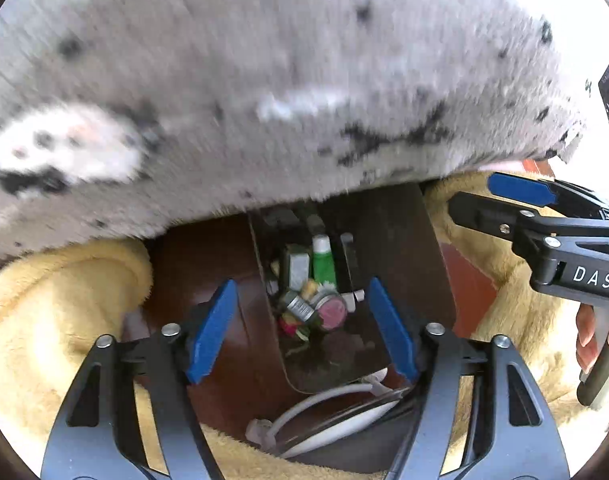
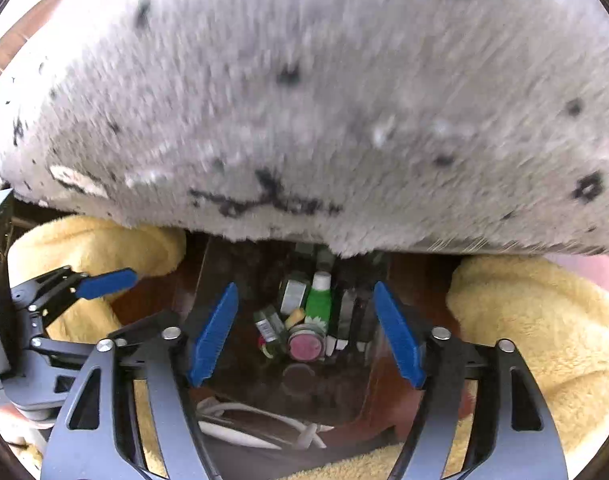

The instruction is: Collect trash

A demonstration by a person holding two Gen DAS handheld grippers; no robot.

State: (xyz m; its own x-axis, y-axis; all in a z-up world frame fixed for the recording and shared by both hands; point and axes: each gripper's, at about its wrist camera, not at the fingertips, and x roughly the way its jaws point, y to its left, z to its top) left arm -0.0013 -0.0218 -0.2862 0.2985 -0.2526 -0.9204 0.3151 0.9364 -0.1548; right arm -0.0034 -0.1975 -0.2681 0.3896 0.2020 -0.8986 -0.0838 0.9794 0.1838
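A dark glossy container (image 1: 420, 264) holds small items: a green tube (image 1: 323, 266) with a white cap, a round tin with a pink lid (image 1: 331, 312) and small grey-labelled bottles (image 1: 298, 268). My left gripper (image 1: 301, 282) hangs above them, open, with nothing between its blue pads. My right gripper (image 1: 470, 193) comes in from the right, also open. In the right wrist view the right gripper (image 2: 306, 285) stands open over the same green tube (image 2: 318, 300) and pink-lidded tin (image 2: 306, 345), and the left gripper (image 2: 120, 304) shows at the left.
A grey plush blanket (image 1: 264, 80) with black spots and a white paw print overhangs the container's far side. Yellow fluffy fabric (image 1: 56, 312) lies on both sides. A white cable (image 1: 324, 412) is coiled in front. A hand (image 1: 588, 336) holds the right gripper's handle.
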